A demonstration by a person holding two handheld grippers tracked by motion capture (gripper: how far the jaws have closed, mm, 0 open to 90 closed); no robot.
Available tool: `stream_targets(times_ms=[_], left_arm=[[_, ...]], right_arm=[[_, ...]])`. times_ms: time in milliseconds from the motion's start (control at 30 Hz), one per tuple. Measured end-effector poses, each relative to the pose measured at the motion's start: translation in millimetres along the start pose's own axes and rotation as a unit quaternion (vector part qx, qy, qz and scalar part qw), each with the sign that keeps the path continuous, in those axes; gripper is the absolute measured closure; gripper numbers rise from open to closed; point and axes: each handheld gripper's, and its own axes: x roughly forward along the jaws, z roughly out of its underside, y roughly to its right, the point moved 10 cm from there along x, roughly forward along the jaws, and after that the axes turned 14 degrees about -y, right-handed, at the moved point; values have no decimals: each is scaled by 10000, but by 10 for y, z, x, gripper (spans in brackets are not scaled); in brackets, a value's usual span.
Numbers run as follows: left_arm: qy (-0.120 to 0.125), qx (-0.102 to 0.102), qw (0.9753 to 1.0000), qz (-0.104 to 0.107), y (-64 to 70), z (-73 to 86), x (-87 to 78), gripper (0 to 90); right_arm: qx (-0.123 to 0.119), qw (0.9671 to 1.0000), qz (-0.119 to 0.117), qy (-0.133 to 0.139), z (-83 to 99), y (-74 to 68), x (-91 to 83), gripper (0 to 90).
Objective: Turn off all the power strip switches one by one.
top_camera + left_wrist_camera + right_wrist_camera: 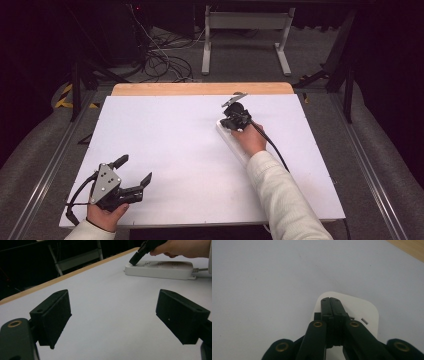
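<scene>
One white power strip [234, 141] lies right of centre in the high view, on the white table [170, 150]. The right gripper [231, 121], jaws pressed together and empty, bears on its far end. The left gripper [134, 176], lower left, is spread wide, empty. The strip looks rigid, light, smooth: grip across its long sides.

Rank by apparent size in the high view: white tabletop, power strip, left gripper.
1. White tabletop, by far the largest.
2. Left gripper.
3. Power strip, though the hand covers much of it, so this rank is unsure.
</scene>
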Motion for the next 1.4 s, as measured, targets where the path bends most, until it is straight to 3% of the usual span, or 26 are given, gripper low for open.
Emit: stream_targets(times_ms=[467,1067,1200,1300,1400], left_arm=[[7,-8,10000,-1,3,-3,-1,133],[16,-14,10000,18,9,-2,-7,133],[12,-21,10000,12,0,1,-10,133],[3,-23,10000,18,-3,2,-7,133],[-12,-26,10000,-6,-17,1,7,133]], right_arm=[[-78,9999,79,9,-3,-38,8,900],[61,9999,26,81,-11,-7,29,900],[42,9999,146,52,-12,7,29,900],[-220,9989,416,5,-36,-34,-51,900],[-189,9989,245,366,-93,-95,-244,900]])
